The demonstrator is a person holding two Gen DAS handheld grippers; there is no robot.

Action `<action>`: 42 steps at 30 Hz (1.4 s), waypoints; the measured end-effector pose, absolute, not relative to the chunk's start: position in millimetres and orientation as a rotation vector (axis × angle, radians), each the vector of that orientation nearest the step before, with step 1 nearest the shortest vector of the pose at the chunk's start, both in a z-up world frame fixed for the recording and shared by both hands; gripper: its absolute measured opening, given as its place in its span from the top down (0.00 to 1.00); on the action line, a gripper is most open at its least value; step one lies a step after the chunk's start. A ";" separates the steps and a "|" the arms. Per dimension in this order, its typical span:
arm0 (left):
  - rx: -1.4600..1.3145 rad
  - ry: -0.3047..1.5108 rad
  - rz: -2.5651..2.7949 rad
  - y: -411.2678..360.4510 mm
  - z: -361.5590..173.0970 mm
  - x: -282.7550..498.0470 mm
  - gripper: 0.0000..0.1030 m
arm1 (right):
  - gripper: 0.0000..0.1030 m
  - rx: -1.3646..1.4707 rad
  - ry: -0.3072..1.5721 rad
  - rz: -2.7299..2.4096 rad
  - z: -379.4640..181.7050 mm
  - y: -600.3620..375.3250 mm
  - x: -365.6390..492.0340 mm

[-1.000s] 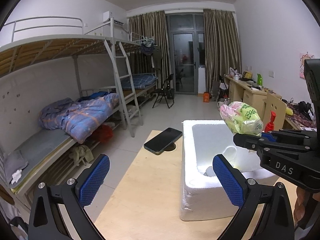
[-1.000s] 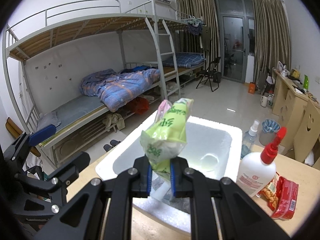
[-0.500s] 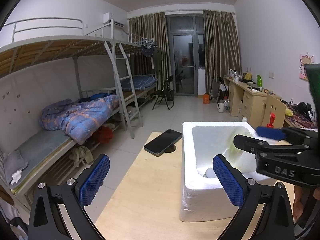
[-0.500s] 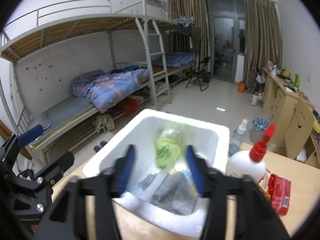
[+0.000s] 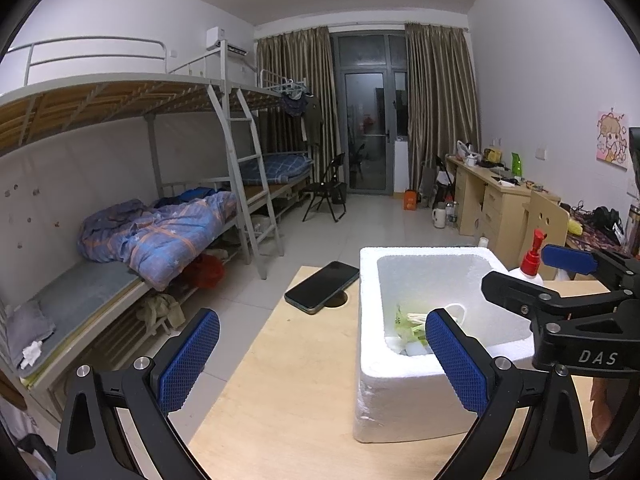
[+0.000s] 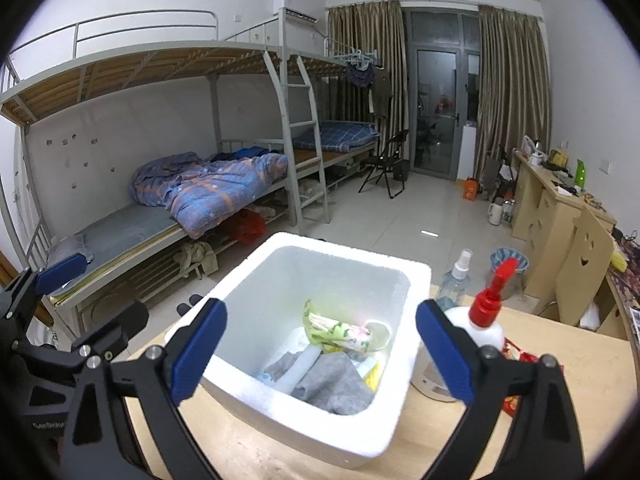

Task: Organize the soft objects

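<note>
A white foam box (image 6: 400, 416) (image 5: 404, 404) stands on the wooden table (image 5: 288, 400). Inside it lies a green flowered soft pack (image 6: 340, 328) (image 5: 408, 320) on top of grey cloth (image 6: 332, 384) and other soft items. My right gripper (image 6: 320, 352) hangs over the box, its jaws opening wide with nothing pressed between the pads; the pack lies loose below. In the left wrist view that right gripper (image 5: 532, 276) reaches over the box's right rim. My left gripper (image 5: 320, 360) stands open at the box's near left, holding nothing.
A black phone (image 5: 322, 286) lies on the table's far edge left of the box. A white bottle with a red pump (image 6: 486, 320), a clear spray bottle (image 6: 454, 280) and a red snack pack (image 6: 520, 376) stand right of the box. Bunk beds (image 5: 140, 220) line the left wall.
My right gripper went from shut on the green pack to wide open. The pack dropped into the foam box. The left gripper stayed put.
</note>
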State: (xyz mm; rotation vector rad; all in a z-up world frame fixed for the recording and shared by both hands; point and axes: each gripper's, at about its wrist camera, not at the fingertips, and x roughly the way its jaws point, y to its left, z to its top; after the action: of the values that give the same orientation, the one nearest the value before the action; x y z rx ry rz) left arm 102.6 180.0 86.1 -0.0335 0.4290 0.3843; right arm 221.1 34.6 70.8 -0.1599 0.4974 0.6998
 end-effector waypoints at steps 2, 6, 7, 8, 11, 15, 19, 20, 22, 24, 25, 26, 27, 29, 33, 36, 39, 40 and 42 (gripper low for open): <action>-0.034 0.432 0.380 178.3 86.1 101.8 0.00 | 0.06 -0.153 0.495 0.690 71.6 28.3 219.2; -0.032 0.427 0.363 171.9 88.0 98.7 0.00 | 0.05 -0.136 0.494 0.663 72.5 15.7 215.8; -0.030 0.426 0.359 169.3 88.5 98.3 0.00 | 0.05 -0.133 0.494 0.655 72.8 12.0 214.7; -0.029 0.423 0.354 166.5 89.1 98.0 0.00 | 0.05 -0.130 0.492 0.645 73.0 8.0 212.9; -0.025 0.422 0.341 160.4 90.5 96.5 0.00 | 0.05 -0.112 0.488 0.625 75.3 -3.7 210.3; -0.019 0.420 0.315 149.7 91.8 95.9 0.00 | 0.05 -0.096 0.472 0.578 77.7 -26.3 202.7; -0.012 0.415 0.282 133.7 93.6 95.2 0.00 | 0.05 -0.074 0.463 0.517 75.6 -56.0 195.4; -0.007 0.414 0.269 127.1 93.8 95.6 0.00 | 0.05 -0.067 0.459 0.502 74.8 -64.3 194.4; 0.000 0.413 0.243 117.7 94.2 96.3 0.00 | 0.05 -0.048 0.457 0.473 73.3 -79.7 191.7; 0.014 0.413 0.218 105.4 94.3 98.5 0.00 | 0.04 -0.025 0.456 0.449 71.7 -96.0 187.6; 0.016 0.412 0.207 100.1 94.1 99.7 0.00 | 0.03 -0.018 0.453 0.435 70.4 -103.2 185.5; 0.013 0.414 0.193 94.5 93.8 101.3 0.00 | 0.02 -0.012 0.450 0.420 70.2 -108.2 185.3; 0.010 0.415 0.182 91.1 93.9 103.0 0.00 | 0.02 -0.002 0.446 0.397 68.8 -114.5 184.4; 0.006 0.415 0.165 82.1 92.9 105.5 0.00 | 0.01 0.014 0.459 0.386 66.8 -121.4 185.5; 0.000 0.415 0.142 69.0 90.2 107.8 0.00 | 0.01 0.033 0.457 0.377 66.1 -130.8 180.0; -0.013 0.408 0.125 65.4 91.0 106.6 0.00 | 0.00 0.039 0.436 0.365 66.5 -136.8 173.1; -0.025 0.392 0.119 62.9 91.5 100.3 0.00 | 0.00 0.062 0.423 0.366 65.4 -144.1 167.0; -0.024 0.385 0.120 61.7 92.0 98.6 0.00 | 0.00 0.065 0.422 0.365 65.0 -146.2 165.6; -0.013 0.376 0.129 58.5 92.9 96.3 0.00 | 0.00 0.066 0.419 0.356 63.8 -148.7 163.1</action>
State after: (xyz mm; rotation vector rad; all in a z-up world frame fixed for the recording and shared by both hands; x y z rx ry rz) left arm 96.3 58.5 92.9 -0.0125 0.3758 0.1292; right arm 163.1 -148.7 63.8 0.0664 0.4185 0.3558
